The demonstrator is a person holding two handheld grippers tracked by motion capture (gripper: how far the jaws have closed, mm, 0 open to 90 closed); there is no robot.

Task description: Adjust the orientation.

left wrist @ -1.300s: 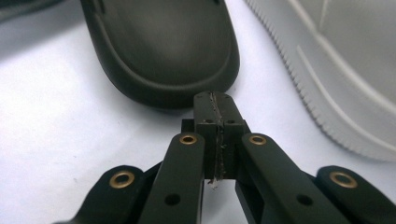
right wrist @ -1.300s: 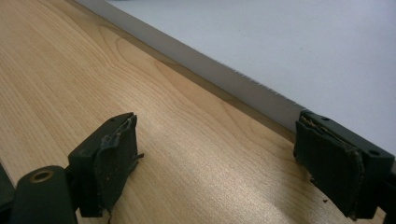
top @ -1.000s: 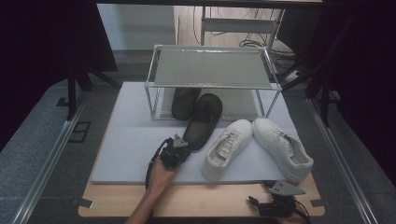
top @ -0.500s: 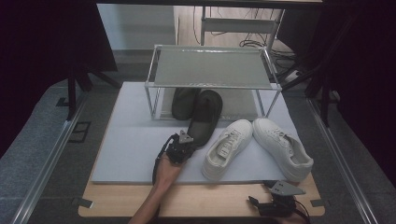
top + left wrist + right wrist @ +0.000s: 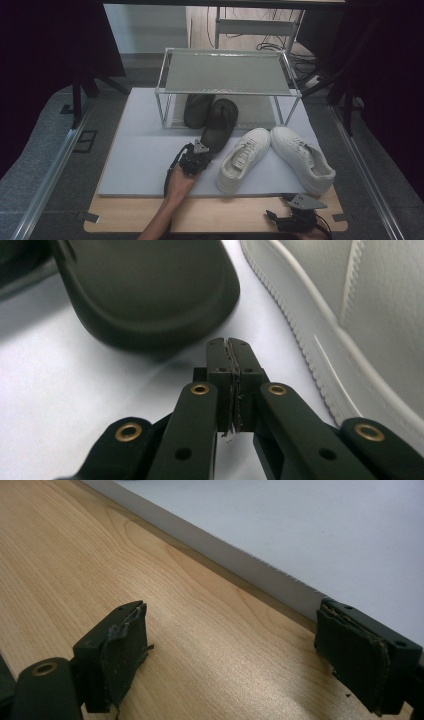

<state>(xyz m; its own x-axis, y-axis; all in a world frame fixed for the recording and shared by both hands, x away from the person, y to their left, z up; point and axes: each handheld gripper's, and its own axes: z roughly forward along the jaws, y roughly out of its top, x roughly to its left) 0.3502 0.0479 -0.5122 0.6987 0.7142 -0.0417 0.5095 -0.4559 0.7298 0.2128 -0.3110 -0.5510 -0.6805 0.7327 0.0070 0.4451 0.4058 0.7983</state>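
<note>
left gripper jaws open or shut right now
Shut: the left gripper has its two pads pressed flat together with nothing between them, just short of the dark shoe.

Just ahead of the closed left gripper (image 5: 230, 347), the dark shoe (image 5: 150, 285) looks matt and smooth, perhaps rubber or foam, though it is blurred. Beside those tips the white sneaker (image 5: 360, 305) shows smooth leather-like skin and a ribbed sole edge. Under the right gripper (image 5: 230, 655), the table (image 5: 90, 565) is satin-finished wood beside a matt pale mat (image 5: 300, 525).

Lab: curtained recording table (image 5: 125, 220), cables (image 5: 272, 47)
</note>
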